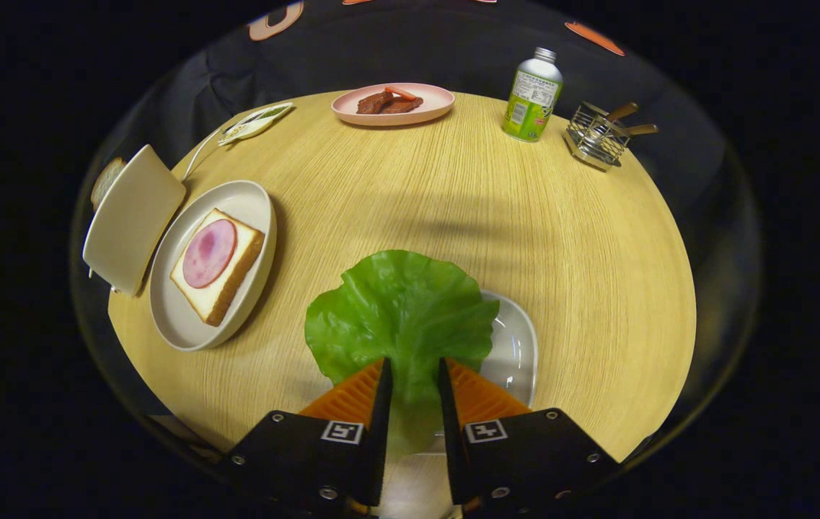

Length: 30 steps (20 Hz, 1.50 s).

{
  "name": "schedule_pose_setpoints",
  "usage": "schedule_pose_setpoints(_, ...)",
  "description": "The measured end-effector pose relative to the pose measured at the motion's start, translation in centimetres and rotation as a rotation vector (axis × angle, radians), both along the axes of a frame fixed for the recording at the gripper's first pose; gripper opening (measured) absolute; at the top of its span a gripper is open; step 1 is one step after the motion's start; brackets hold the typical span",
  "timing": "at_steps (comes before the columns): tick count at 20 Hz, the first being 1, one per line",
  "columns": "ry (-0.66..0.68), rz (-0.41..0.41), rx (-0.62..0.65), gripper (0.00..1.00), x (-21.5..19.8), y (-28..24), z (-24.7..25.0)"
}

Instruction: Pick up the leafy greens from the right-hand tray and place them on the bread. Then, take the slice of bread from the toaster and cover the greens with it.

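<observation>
Gripping the leafy greens (399, 310), the gripper (413, 367) has both orange fingers (352, 396) pressed on the leaf's stem end, a narrow strip of green showing between them. Leaf fans out just ahead of the fingertips, toward 12 o'clock. Whether it is lifted or still resting I cannot tell. Its right edge overlaps the right-hand tray (518, 346), a pale glossy dish at about 1 o'clock from the fingertips, partly hidden under the leaf and the right finger.

Round wooden table (525, 231) under everything.

At 10 o'clock from the fingers: oval grey plate (179, 317) holding a slice of bread (226, 285) with a round pink ham slice (209, 252) lying on top. Bread sits flat, well apart from the leaf.

Just beyond that plate, further toward 9–10 o'clock: cream toaster (132, 216), touching or nearly touching the plate rim, with the bread slice in the toaster (105, 182) poking out at its far side.

Far side of table, 12 o'clock: pink plate (391, 108) with dark meat pieces (388, 103). At 11 o'clock a small white packet (254, 122) near the table edge. At 1 o'clock a green bottle (532, 97) upright with silver cap; beside it at 2 o'clock a wire basket (597, 137) with wooden handles sticking out.
</observation>
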<state>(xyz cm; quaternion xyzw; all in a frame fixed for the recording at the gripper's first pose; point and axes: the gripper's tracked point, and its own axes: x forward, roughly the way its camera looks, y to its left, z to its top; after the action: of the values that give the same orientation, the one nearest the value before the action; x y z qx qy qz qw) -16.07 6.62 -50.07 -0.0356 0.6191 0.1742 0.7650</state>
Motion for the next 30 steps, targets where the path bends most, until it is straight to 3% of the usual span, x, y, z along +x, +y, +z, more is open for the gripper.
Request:
schedule_pose_setpoints(3,-0.001,-0.033,-0.006,0.08,0.0,0.2,0.1)
schedule_pose_setpoints(5,0.008,-0.066,-0.005,0.02,0.1,0.2,0.2)
schedule_pose_setpoints(11,-0.031,-0.198,0.098,0.01,1.3,1.4,4.1)
schedule_pose_setpoints(14,-0.065,-0.215,0.158,0.01,2.1,3.0,7.0)
schedule_pose_setpoints(22,-0.115,-0.091,0.289,0.01,3.5,11.2,12.2)
schedule_pose_setpoints(30,-0.056,0.096,0.299,0.02,1.3,19.7,9.8)
